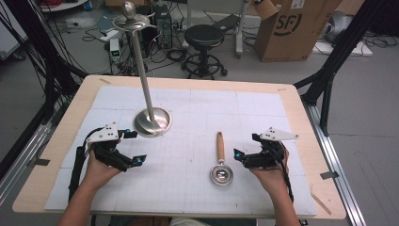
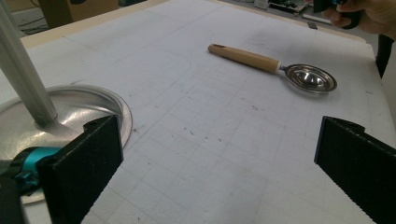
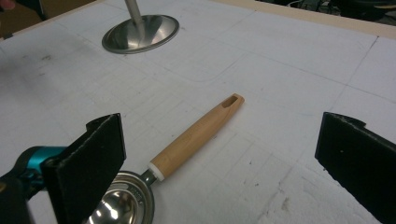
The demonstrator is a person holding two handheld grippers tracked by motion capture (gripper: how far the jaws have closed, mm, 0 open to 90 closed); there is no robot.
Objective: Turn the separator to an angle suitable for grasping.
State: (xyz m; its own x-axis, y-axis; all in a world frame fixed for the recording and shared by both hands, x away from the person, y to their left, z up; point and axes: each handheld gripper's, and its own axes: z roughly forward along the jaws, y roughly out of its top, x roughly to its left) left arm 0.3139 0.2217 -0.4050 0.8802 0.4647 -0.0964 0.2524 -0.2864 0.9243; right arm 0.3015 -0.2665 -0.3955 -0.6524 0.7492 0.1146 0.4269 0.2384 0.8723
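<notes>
White gridded mat [image 1: 197, 136] covers wooden table [image 1: 56, 155]; cardboard box [image 1: 291, 28] behind.

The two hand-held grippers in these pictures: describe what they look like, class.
Each of the left gripper and right gripper is a black frame topped by a grey three-cornered plate, with teal accents near the jaws. The jaws carry flat, ribbed black pads. A black cable trails from each along the forearm, and no sleeves show.

Even bright overhead light, soft shadows, slightly soft focus
</notes>
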